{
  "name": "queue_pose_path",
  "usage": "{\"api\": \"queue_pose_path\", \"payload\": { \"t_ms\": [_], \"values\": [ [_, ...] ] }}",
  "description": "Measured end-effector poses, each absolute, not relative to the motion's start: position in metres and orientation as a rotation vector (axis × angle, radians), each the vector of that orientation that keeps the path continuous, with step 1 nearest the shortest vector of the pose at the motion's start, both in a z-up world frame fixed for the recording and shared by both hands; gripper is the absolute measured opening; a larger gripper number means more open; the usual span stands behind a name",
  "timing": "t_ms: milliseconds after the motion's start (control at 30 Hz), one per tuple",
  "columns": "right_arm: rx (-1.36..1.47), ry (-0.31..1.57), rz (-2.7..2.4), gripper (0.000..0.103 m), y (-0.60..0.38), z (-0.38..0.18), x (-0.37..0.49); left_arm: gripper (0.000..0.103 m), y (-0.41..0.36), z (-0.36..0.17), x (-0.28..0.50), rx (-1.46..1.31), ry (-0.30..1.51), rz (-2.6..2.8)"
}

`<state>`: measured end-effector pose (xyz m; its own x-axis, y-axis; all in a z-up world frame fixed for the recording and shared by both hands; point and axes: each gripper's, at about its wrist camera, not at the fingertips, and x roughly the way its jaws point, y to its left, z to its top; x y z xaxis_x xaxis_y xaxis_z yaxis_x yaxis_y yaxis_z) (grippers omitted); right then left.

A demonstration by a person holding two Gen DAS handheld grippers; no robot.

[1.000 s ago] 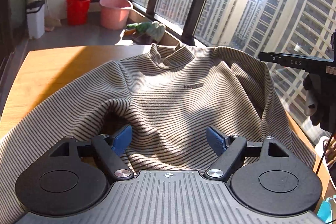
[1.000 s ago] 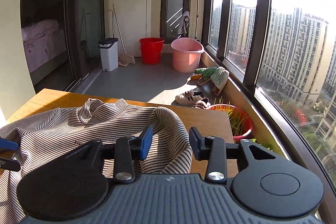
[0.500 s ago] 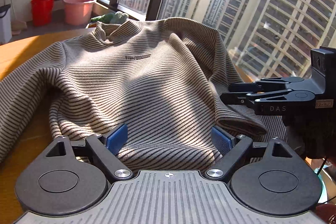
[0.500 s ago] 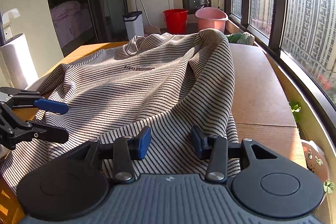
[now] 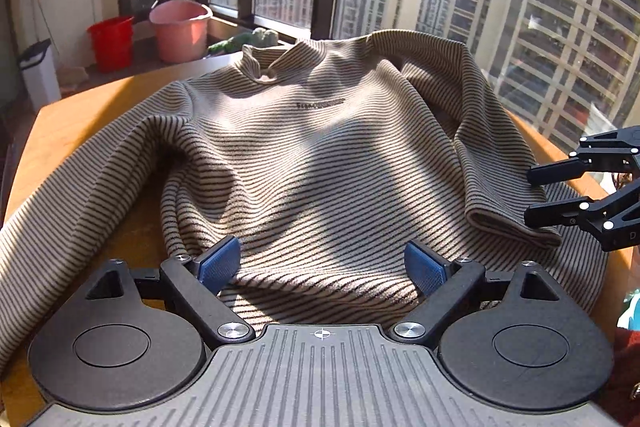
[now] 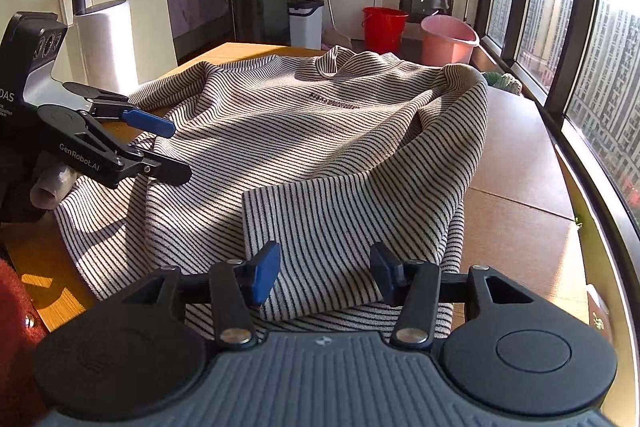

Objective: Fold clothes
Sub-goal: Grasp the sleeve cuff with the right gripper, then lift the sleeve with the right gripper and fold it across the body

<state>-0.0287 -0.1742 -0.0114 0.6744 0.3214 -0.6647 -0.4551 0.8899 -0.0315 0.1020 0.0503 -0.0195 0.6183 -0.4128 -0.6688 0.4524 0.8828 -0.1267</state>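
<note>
A beige sweater with thin dark stripes (image 5: 320,155) lies face up on the wooden table (image 5: 80,123), collar away from me. Its right sleeve (image 6: 400,187) is folded over the body, cuff near the hem; the other sleeve trails off toward the table's near left. My left gripper (image 5: 322,263) is open, hovering over the hem with nothing between its fingers. My right gripper (image 6: 324,271) is open too, just above the folded sleeve's cuff. Each gripper shows in the other view: the right gripper (image 5: 538,195) by the cuff, the left gripper (image 6: 174,147) over the hem.
A white cylinder-shaped appliance (image 6: 106,43) stands at the table's left edge. On the floor beyond are a red bucket (image 6: 382,25), a pink tub (image 6: 450,41) and a white bin (image 6: 306,23). Windows run along the right side. Bare table (image 6: 516,187) lies right of the sweater.
Both grippers have drawn back from the collar end to the hem end of the sweater. The right sleeve now lies folded across the body, released by the right gripper.
</note>
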Motion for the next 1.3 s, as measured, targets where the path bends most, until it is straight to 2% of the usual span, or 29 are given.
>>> {"api": "queue_pose_path", "payload": {
  "t_ms": [100, 167, 200, 267, 300, 400, 533, 667, 900, 967, 1033, 1300],
  "values": [
    [-0.278, 0.660, 0.488, 0.069, -0.158, -0.011, -0.037, 0.100, 0.054, -0.009, 0.104, -0.039, 0.760, -0.511],
    [-0.316, 0.670, 0.501, 0.070, -0.147, -0.019, -0.033, 0.101, 0.049, -0.002, 0.107, -0.096, 0.747, -0.521],
    [-0.352, 0.672, 0.491, 0.063, -0.140, -0.025, -0.030, 0.102, 0.046, 0.000, 0.107, -0.114, 0.742, -0.518],
    [-0.363, 0.635, 0.476, 0.025, -0.146, -0.020, -0.023, 0.102, 0.039, 0.002, 0.108, -0.154, 0.736, -0.520],
    [-0.357, 0.632, 0.452, 0.009, -0.154, -0.015, -0.018, 0.103, 0.036, 0.001, 0.108, -0.178, 0.741, -0.529],
    [-0.335, 0.591, 0.306, 0.009, -0.198, 0.018, 0.004, 0.103, 0.026, -0.005, 0.107, -0.236, 0.762, -0.571],
    [-0.320, 0.411, -0.056, 0.008, -0.287, 0.096, 0.033, 0.103, 0.009, -0.017, 0.104, -0.222, 0.781, -0.629],
    [-0.239, 0.316, -0.217, 0.008, -0.343, 0.150, 0.060, 0.103, 0.005, -0.028, 0.107, -0.201, 0.793, -0.620],
    [-0.111, 0.268, -0.066, 0.008, -0.324, 0.167, 0.078, 0.103, 0.000, -0.034, 0.094, -0.112, 0.733, -0.627],
    [-0.104, 0.261, -0.023, 0.004, -0.308, 0.170, 0.082, 0.103, -0.006, -0.036, 0.089, -0.059, 0.708, -0.618],
    [-0.098, 0.255, 0.019, 0.004, -0.292, 0.174, 0.087, 0.103, -0.009, -0.036, 0.087, -0.034, 0.697, -0.611],
    [-0.119, 0.273, 0.173, 0.002, -0.233, 0.176, 0.103, 0.103, 0.000, -0.037, 0.091, -0.093, 0.689, -0.623]
  ]
}}
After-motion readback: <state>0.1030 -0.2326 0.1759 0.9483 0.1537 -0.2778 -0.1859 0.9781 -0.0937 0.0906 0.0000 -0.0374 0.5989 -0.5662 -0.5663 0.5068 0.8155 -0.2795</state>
